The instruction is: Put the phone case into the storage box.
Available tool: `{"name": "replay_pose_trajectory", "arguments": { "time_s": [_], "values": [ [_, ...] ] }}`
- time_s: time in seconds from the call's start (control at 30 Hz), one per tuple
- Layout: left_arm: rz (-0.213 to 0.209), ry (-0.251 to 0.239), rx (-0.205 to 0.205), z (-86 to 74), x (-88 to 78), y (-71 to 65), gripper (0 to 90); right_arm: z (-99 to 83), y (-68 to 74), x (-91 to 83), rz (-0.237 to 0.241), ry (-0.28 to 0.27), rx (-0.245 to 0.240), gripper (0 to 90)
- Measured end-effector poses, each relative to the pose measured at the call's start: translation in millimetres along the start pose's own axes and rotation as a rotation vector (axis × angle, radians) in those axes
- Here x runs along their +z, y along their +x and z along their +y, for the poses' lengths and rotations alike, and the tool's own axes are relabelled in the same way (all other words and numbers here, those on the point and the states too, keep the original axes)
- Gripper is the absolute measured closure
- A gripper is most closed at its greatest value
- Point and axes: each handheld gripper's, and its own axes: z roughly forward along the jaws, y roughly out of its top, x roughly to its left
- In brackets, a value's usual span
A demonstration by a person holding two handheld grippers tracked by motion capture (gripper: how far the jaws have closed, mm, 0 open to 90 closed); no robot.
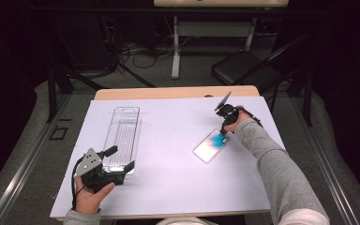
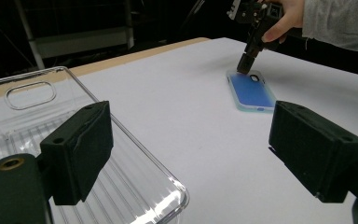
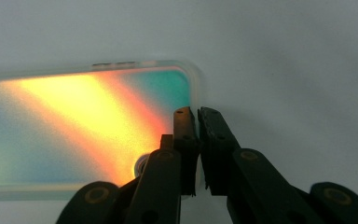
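Observation:
An iridescent blue phone case point(image 1: 212, 145) point(image 2: 251, 89) point(image 3: 74, 126) lies flat on the white table top, right of centre. My right gripper point(image 1: 224, 135) point(image 2: 244, 65) point(image 3: 196, 114) points down at its far end, jaws shut on the case's end rim. A long clear plastic tray point(image 1: 124, 136) point(image 2: 28, 107) lies on the left side. My left gripper point(image 1: 120, 158) point(image 2: 191, 140) hovers at the tray's near end, open, with one pad point(image 2: 81, 149) over the tray's corner and nothing between the jaws.
The white sheet point(image 1: 168, 178) covers the table, with bare wood along the far edge point(image 1: 168, 93). Beyond it stand a black folding chair point(image 1: 243, 68) and a desk leg point(image 1: 176, 51), with cables on the floor.

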Motion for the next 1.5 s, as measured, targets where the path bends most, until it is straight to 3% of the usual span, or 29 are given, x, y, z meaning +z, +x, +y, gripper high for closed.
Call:
{"name": "replay_pose_trajectory", "arguments": {
  "time_s": [0.23,0.27,0.37,0.57,0.93,0.97,1.0,1.5],
  "values": [
    [0.003,-0.001,-0.002,-0.1,-0.2,0.5,13.5,0.3,-0.8,-1.4,-0.002,0.018,-0.017,86.5],
    [0.004,-0.001,-0.002,-0.2,-0.1,0.5,13.5,-0.5,-0.9,0.0,0.002,-0.004,-0.017,86.8],
    [0.003,0.0,-0.003,-0.3,0.3,0.1,13.5,-0.5,-1.1,-1.2,0.003,0.013,-0.015,87.1],
    [0.004,0.001,-0.002,-0.4,0.3,0.2,13.5,-1.6,-1.2,0.5,0.011,-0.017,-0.016,87.2],
    [0.003,0.001,0.001,-0.4,0.3,0.1,13.5,-1.2,-1.8,-1.7,0.005,0.007,-0.037,87.4],
    [0.002,0.0,-0.001,-0.4,0.4,0.1,13.5,-1.4,-0.9,-2.4,0.004,0.017,-0.02,87.5],
    [0.002,0.001,0.0,-0.4,0.3,0.1,13.5,-2.1,-1.3,-0.5,0.011,-0.01,-0.025,87.5],
    [0.001,0.0,0.0,-0.4,0.5,-0.2,13.5,-2.2,-1.1,-0.7,0.022,-0.004,-0.023,87.7]
  ]
}}
